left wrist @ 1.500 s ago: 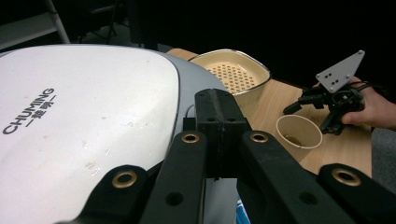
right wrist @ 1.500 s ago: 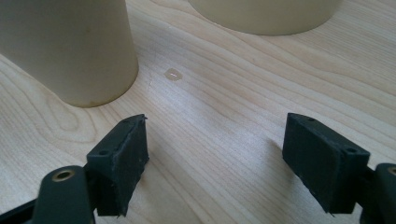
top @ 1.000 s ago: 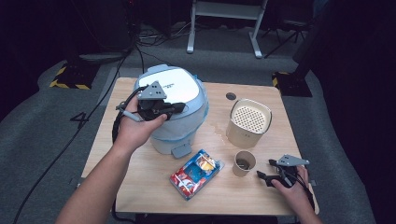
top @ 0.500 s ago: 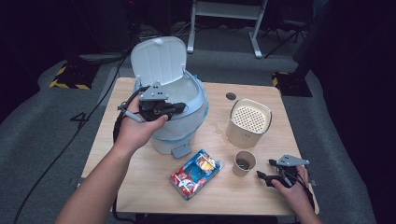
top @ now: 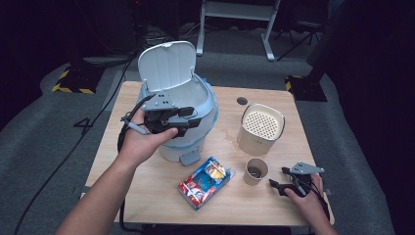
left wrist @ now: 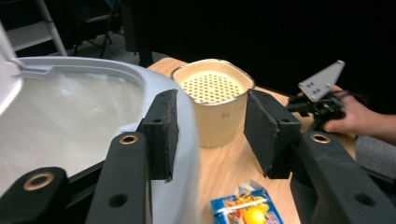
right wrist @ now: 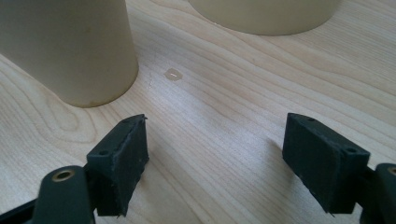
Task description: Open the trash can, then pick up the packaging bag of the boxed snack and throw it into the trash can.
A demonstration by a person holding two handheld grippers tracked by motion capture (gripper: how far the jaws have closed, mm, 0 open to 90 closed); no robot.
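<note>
High view: colourful unreadable snack packet (top: 205,181)

Counter (right wrist: 224,116): pale wood, visible grain, smooth matt finish under the right claw (right wrist: 215,165). Bin (left wrist: 84,116) beside the left claw (left wrist: 210,135): smooth light plastic, slight sheen, inside looks frosted; raised lid (top: 166,66) same plastic. Perforated container (left wrist: 212,107) ahead of the left claw: cream plastic, matt. Cup (right wrist: 70,51) just ahead of the right claw: matt beige, paper-like. Packet (left wrist: 247,212) below the left claw: glossy printed wrap. Claw pads (right wrist: 123,163): black, rough, foam-like.
</note>
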